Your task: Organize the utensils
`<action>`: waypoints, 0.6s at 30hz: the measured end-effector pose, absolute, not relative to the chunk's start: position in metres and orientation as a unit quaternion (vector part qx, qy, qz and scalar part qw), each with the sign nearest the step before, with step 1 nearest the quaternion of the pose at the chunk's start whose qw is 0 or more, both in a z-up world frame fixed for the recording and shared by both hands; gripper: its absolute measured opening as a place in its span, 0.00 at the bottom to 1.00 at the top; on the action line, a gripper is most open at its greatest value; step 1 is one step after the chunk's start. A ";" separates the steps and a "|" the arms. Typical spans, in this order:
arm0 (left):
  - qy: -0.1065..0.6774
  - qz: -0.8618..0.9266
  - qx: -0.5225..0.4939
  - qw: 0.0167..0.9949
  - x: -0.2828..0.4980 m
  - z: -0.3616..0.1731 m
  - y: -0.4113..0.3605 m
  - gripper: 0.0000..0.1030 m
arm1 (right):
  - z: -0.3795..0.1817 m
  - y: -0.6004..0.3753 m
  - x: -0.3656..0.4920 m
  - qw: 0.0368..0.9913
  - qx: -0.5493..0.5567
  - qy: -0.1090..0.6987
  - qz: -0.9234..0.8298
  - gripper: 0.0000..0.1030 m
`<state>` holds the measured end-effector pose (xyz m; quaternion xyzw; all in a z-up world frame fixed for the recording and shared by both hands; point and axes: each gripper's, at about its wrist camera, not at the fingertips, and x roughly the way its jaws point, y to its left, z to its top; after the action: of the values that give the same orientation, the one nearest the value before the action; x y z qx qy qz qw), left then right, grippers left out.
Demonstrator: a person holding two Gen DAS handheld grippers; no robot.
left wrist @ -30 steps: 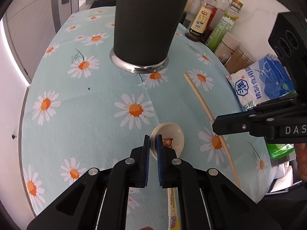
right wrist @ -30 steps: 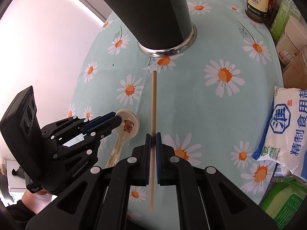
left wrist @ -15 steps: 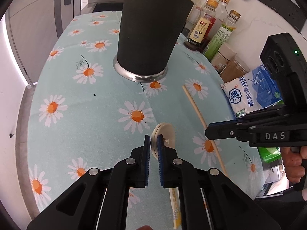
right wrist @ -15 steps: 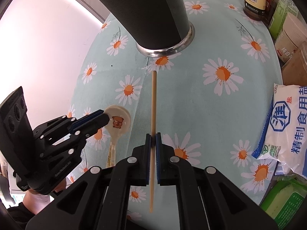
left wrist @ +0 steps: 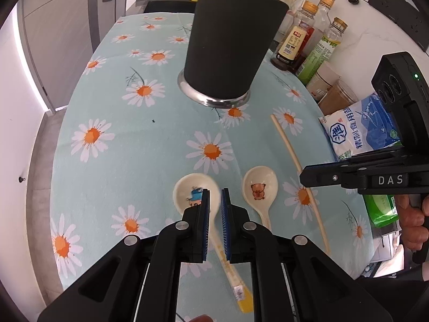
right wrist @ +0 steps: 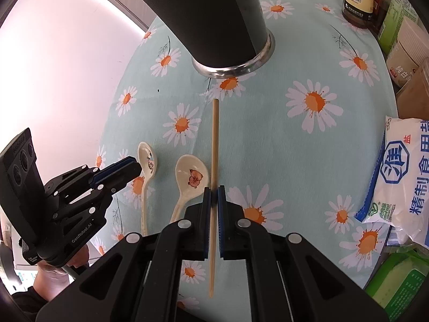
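A moment ago only one spoon was showing, on edge in the left gripper (left wrist: 214, 197). Now its narrow jaws are pinching the bowl rim of the blue-picture spoon (left wrist: 191, 187), while the pig-picture spoon (left wrist: 259, 187) is lying flat on the daisy cloth (left wrist: 120, 161) just to the right. Further right, the right gripper (right wrist: 213, 191) is staying fully closed on the chopstick (right wrist: 215, 139), which is pointing at the far black holder (right wrist: 214, 13). Only the left view is showing the bottles (left wrist: 295, 40) behind the holder, and only the right view the chopstick's near end.
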<state>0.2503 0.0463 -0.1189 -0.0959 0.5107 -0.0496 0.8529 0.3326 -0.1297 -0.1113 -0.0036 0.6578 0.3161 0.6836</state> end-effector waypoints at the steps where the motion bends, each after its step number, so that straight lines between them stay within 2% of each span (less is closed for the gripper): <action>1: 0.511 -0.047 -0.097 0.853 0.250 -0.119 0.048 0.09 | -0.111 -0.129 0.333 0.683 -0.003 0.658 0.316 0.06; 6: 0.510 -0.037 -0.101 0.854 0.249 -0.118 0.052 0.11 | -0.110 -0.127 0.332 0.684 -0.004 0.656 0.319 0.06; 8: 0.510 -0.032 -0.105 0.853 0.249 -0.118 0.055 0.24 | -0.110 -0.128 0.332 0.684 -0.004 0.655 0.320 0.06; 18: 0.518 -0.026 -0.116 0.847 0.254 -0.125 0.066 0.25 | -0.109 -0.129 0.334 0.685 -0.002 0.654 0.322 0.06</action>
<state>0.2537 0.0659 -0.1251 -0.1162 0.5180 -0.0256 0.8471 0.3339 -0.1287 -0.1094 -0.0016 0.6539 0.3219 0.6847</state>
